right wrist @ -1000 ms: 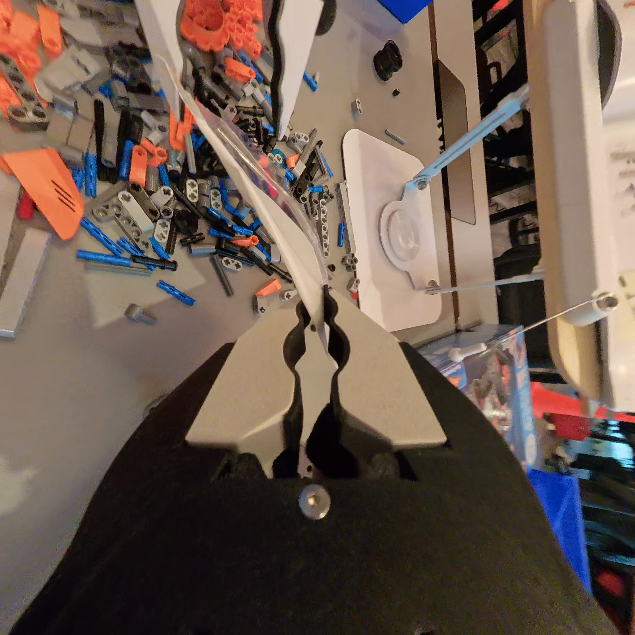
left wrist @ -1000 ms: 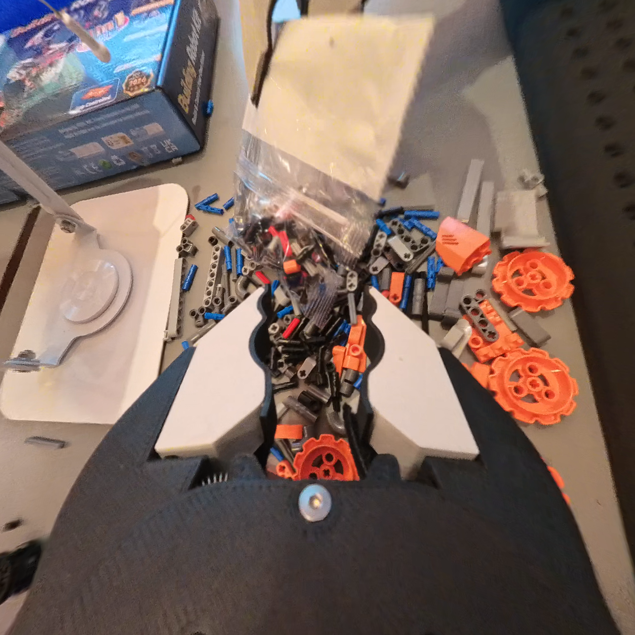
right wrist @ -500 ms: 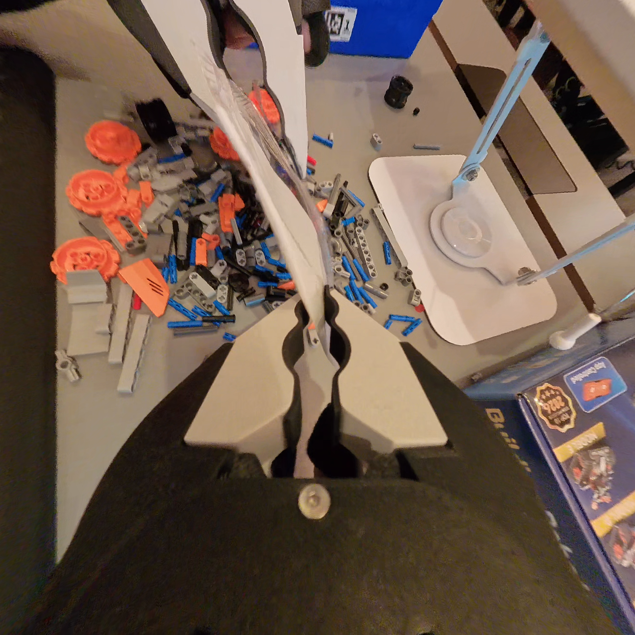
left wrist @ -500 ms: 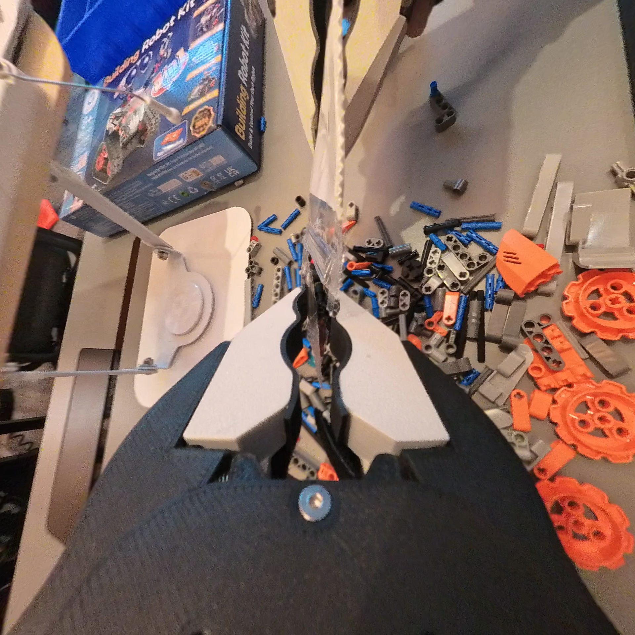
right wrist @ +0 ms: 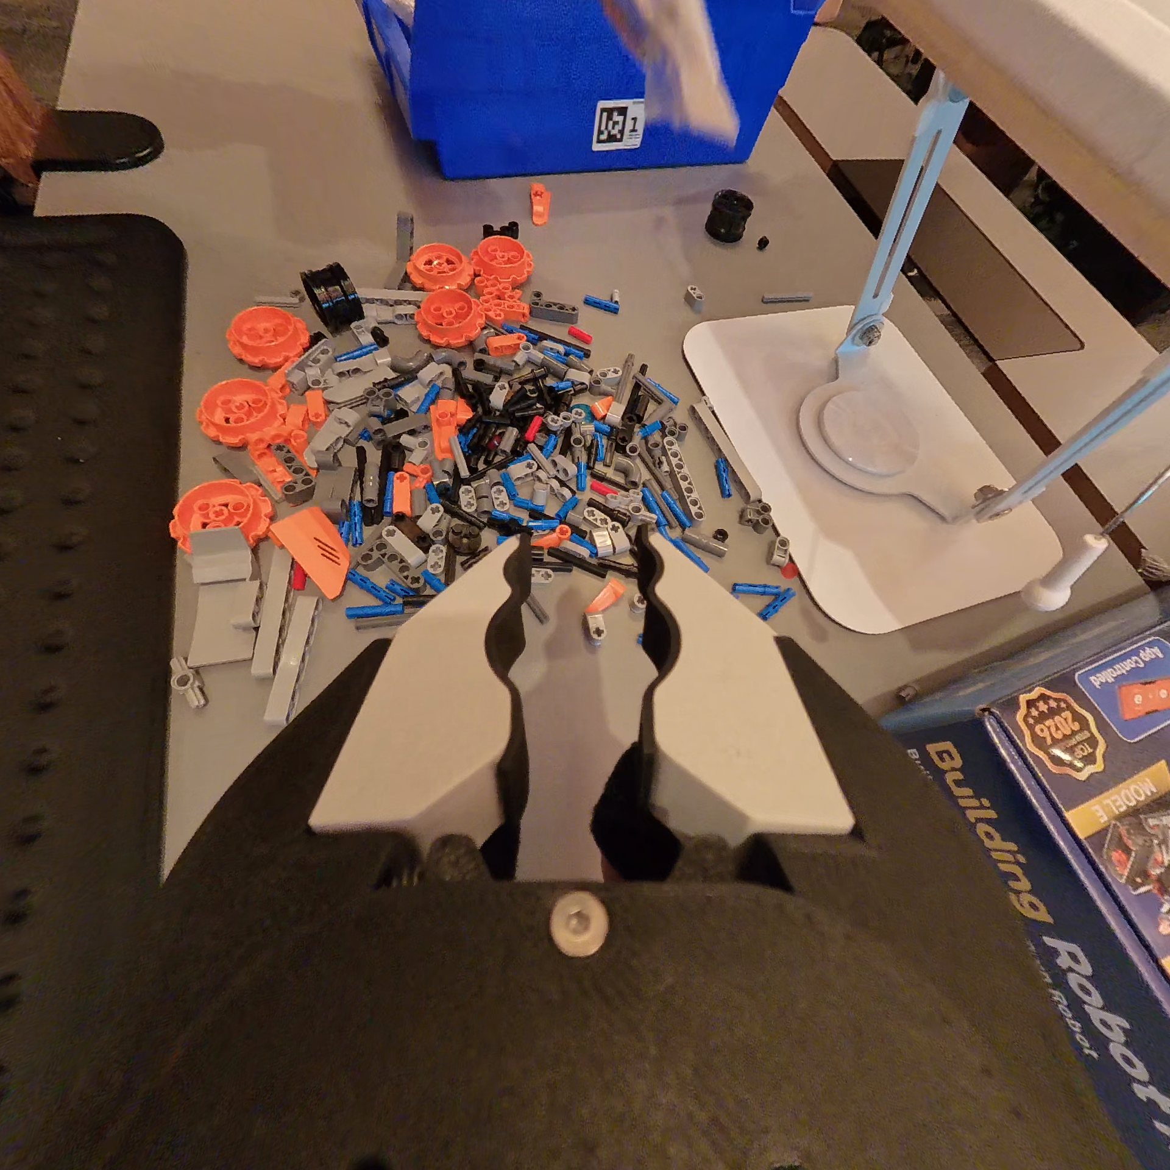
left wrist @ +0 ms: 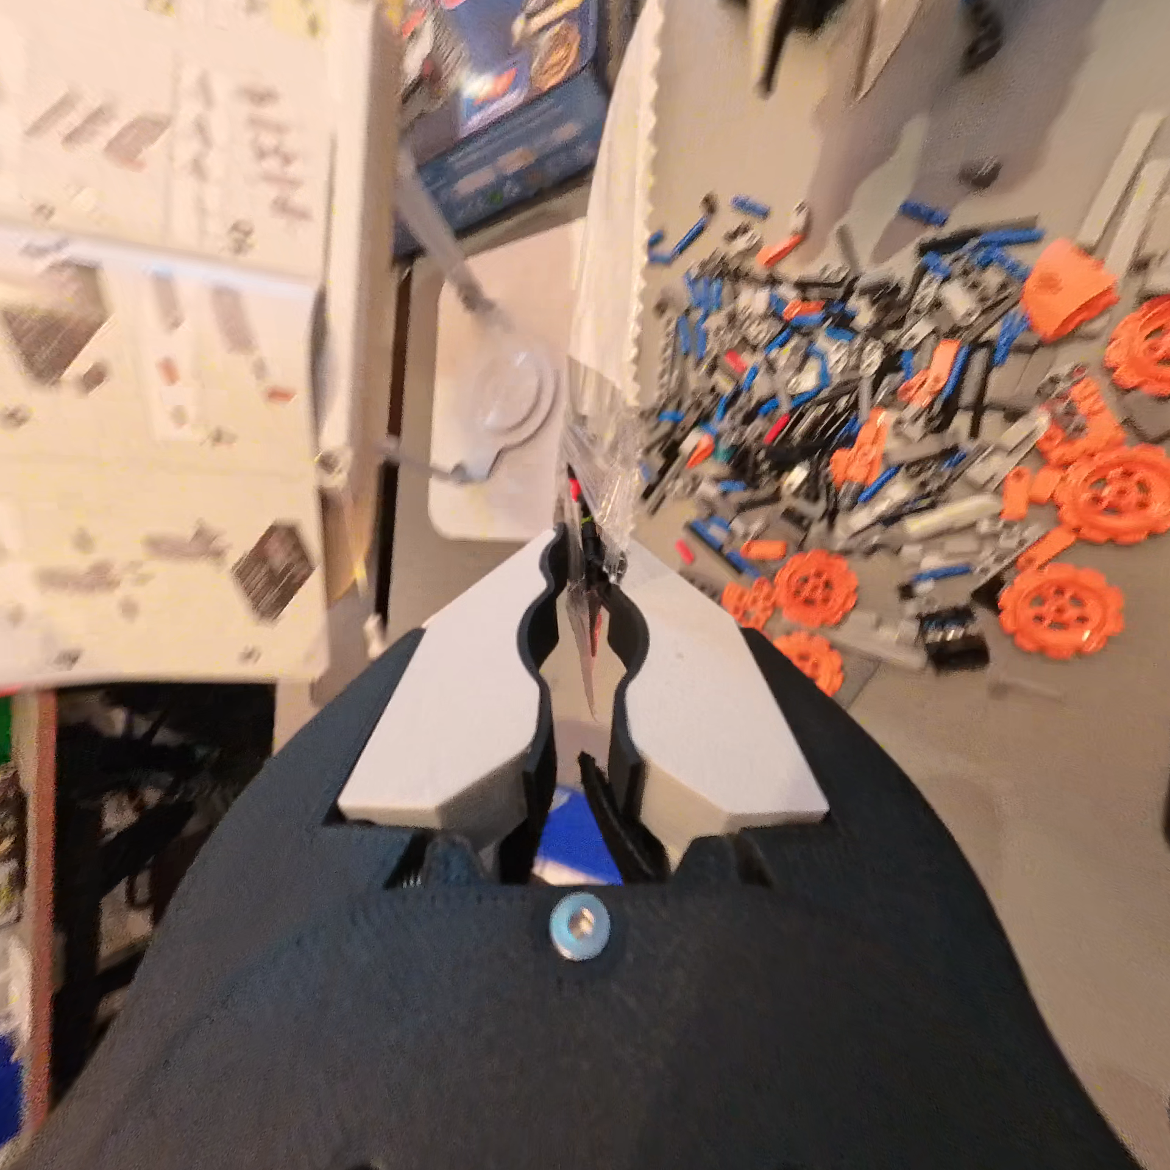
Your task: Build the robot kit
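My left gripper (left wrist: pixel 585 547) is shut on the lower edge of a clear plastic bag (left wrist: pixel 608 266), which stands up from the tips with a few small pieces left inside. This view is blurred. A pile of small blue, black, grey and orange building pieces (left wrist: pixel 823 392) lies on the grey table to its right. My right gripper (right wrist: pixel 582 544) is open and empty, just above the near edge of that pile (right wrist: pixel 506 443). Orange wheels (right wrist: pixel 266 335) lie at the pile's left. The bag shows as a blur (right wrist: pixel 684 76) in front of the blue bin (right wrist: pixel 538 82).
A white stand base (right wrist: pixel 855 475) with metal arms is right of the pile, holding an open instruction booklet (left wrist: pixel 158 316). A dark blue kit box (right wrist: pixel 1076 791) lies near right. A black perforated mat (right wrist: pixel 82 443) runs along the left. A black wheel hub (right wrist: pixel 728 215) sits near the bin. One gripper's finger ends stand about 20 cm off the other's. About 25 cm separates my left fingertips from the black wheel hub (right wrist: pixel 728 215).
My right gripper let go of the bag and opened. My left gripper closed on the bag and carried it off the pile toward the blue bin. The pieces now lie loose on the table.
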Tool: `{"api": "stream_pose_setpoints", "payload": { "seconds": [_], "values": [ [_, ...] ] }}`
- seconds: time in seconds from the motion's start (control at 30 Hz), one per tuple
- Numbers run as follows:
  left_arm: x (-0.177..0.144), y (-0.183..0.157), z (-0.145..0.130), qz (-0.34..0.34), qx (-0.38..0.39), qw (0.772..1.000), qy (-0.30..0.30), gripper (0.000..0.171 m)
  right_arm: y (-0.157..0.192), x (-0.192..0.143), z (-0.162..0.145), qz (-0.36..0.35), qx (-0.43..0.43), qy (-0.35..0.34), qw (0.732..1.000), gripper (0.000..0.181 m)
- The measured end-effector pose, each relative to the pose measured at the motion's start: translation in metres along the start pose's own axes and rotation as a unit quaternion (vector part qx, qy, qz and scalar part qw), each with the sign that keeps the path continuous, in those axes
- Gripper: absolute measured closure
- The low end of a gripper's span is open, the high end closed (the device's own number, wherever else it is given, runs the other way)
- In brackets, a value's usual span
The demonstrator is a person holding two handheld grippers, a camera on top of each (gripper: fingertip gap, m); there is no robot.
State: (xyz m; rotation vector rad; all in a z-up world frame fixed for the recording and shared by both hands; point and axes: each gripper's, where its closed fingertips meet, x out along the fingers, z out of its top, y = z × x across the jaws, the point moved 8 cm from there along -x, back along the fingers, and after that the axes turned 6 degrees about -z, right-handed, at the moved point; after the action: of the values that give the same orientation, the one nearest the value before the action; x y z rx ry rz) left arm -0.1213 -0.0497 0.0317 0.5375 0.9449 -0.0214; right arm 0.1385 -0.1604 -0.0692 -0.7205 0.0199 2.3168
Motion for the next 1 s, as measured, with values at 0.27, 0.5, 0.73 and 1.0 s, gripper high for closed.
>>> {"api": "stream_pose_setpoints", "payload": {
  "seconds": [0.27, 0.5, 0.73, 1.0],
  "values": [
    [-0.088, 0.071, -0.104, 0.116, -0.047, 0.981, 0.150, 0.165, 0.005, 0.003, -0.006, 0.010, -0.017, 0.021, 1.000, 0.157],
    [-0.064, 0.070, -0.204, 0.141, -0.034, 0.948, 0.283, 0.165, 0.009, 0.008, -0.006, 0.017, -0.019, 0.026, 0.999, 0.157],
    [-0.021, 0.033, -0.234, 0.086, -0.060, 0.942, 0.320, 0.147, 0.023, 0.030, 0.005, 0.042, -0.021, 0.044, 0.998, 0.154],
    [-0.067, 0.028, -0.203, 0.100, -0.108, 0.958, 0.246, 0.133, 0.044, 0.084, 0.022, 0.078, 0.001, 0.109, 0.991, 0.161]
  ]
}}
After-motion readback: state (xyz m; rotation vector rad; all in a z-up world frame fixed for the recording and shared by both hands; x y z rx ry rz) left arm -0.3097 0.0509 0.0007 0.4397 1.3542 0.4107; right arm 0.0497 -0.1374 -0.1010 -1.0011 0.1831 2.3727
